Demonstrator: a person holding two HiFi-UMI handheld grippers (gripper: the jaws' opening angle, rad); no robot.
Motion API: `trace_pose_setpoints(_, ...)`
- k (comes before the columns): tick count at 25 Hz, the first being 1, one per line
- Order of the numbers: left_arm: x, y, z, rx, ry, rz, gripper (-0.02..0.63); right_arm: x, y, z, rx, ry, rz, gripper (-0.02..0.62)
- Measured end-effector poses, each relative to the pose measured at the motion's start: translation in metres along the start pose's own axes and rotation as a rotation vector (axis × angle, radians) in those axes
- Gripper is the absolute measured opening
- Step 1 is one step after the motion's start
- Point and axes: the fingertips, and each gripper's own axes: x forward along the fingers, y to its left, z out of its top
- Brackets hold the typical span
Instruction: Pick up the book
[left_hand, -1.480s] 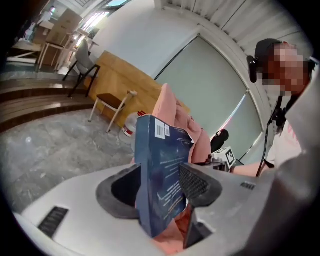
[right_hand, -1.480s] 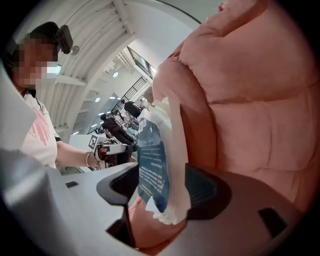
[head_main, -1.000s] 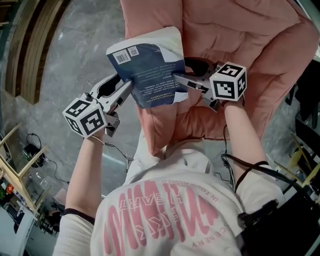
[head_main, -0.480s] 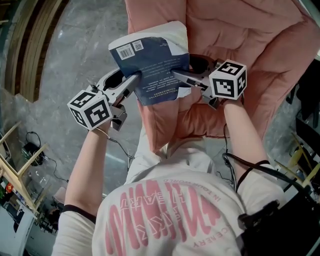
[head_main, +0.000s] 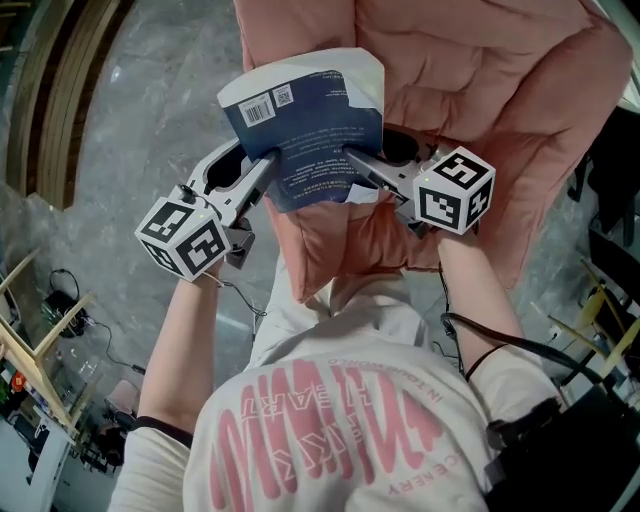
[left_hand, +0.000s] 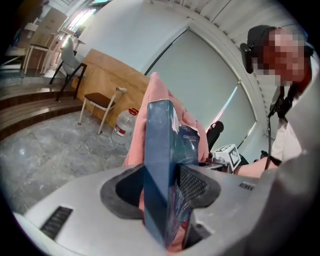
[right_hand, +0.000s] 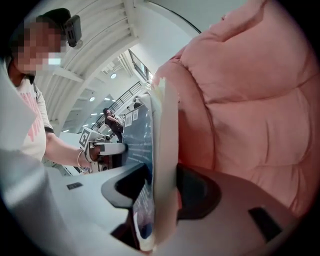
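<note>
Book: the dark blue paperback book (head_main: 305, 135), with its barcoded back cover facing up, lies across the side edge of the pink quilted armchair (head_main: 500, 120). Part of it is over the armchair's cushion and part juts out past it above the grey marbled floor (head_main: 150, 100).
Left gripper: the grey left gripper (head_main: 262, 165) reaches in from off the armchair and is clamped on the book's spine edge, a pad against each cover.
Right gripper: the grey right gripper (head_main: 358, 160), over the armchair's cushion, is clamped on the page-edge side of the book, with the pages pinched between its pads.
Just changed: both pairs of jaws have just been closing with the book between them, the right pair more than the left. The book has also crept a little further up the armchair's edge, away from the person (head_main: 340, 440), than a second ago.
Meaning for the task: the two-sided grip now looks secure, so lifting the book clear of the armchair seems the only step left.
Unclear: whether the book's underside still touches the armchair cannot be made out.
</note>
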Motion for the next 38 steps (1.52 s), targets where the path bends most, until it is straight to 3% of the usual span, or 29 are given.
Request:
trace_pose_setpoints(9,-0.005,-0.012,0.011,0.030,-0.012,-0.013,0.202,-0.012,0.013,0.011,-0.048,-0.040,-0.005,0.186)
trace_pose_setpoints(38,-0.024,-0.034,0.033,0.082,-0.166,0.075,0.202,-0.027,0.032,0.037,-0.142,-0.073,0.018,0.184)
